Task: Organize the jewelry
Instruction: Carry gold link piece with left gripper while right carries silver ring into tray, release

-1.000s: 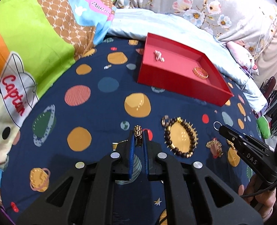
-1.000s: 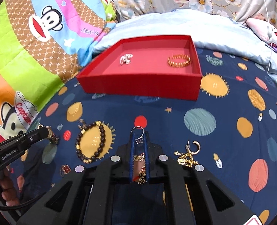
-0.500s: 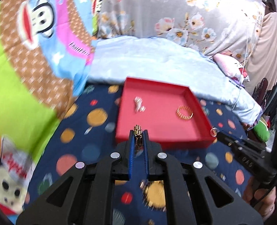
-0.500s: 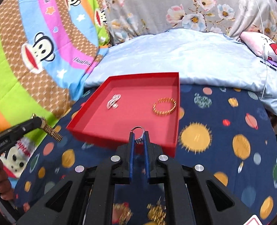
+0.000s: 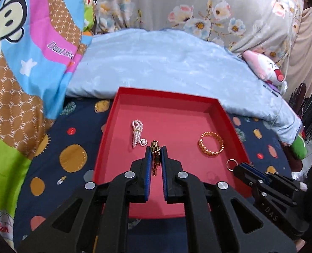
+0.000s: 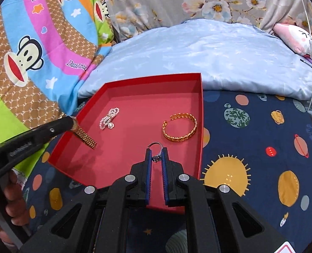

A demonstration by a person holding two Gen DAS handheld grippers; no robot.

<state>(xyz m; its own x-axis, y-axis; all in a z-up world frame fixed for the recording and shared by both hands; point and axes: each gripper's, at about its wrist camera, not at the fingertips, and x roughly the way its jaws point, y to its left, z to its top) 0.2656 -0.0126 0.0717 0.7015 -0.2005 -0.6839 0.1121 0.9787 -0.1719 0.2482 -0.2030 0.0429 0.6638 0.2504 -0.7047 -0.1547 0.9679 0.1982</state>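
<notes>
A red tray (image 5: 227, 116) (image 6: 200, 97) lies on the navy planet-print bedspread. In it are a pearl hair clip (image 5: 136, 132) (image 6: 109, 118) and a gold chain bangle (image 5: 211, 146) (image 6: 179, 129). My left gripper (image 5: 155, 148) is shut on a gold link bracelet (image 5: 155, 147), which hangs over the tray's left part (image 6: 85, 137). My right gripper (image 6: 156, 150) is shut on a silver ring (image 6: 156, 146) over the tray's near right part; the ring also shows in the left wrist view (image 5: 231, 164).
A pale blue pillow (image 5: 160, 63) lies behind the tray. A monkey-print quilt (image 6: 40, 48) lies to the left, floral fabric at the back. A pink plush toy (image 6: 297, 40) sits at far right. A hand (image 6: 10, 194) holds the left gripper.
Both grippers rose from the bedspread with their jewelry and moved forward over the red tray. The beaded bracelet and other loose pieces on the spread have dropped out of view.
</notes>
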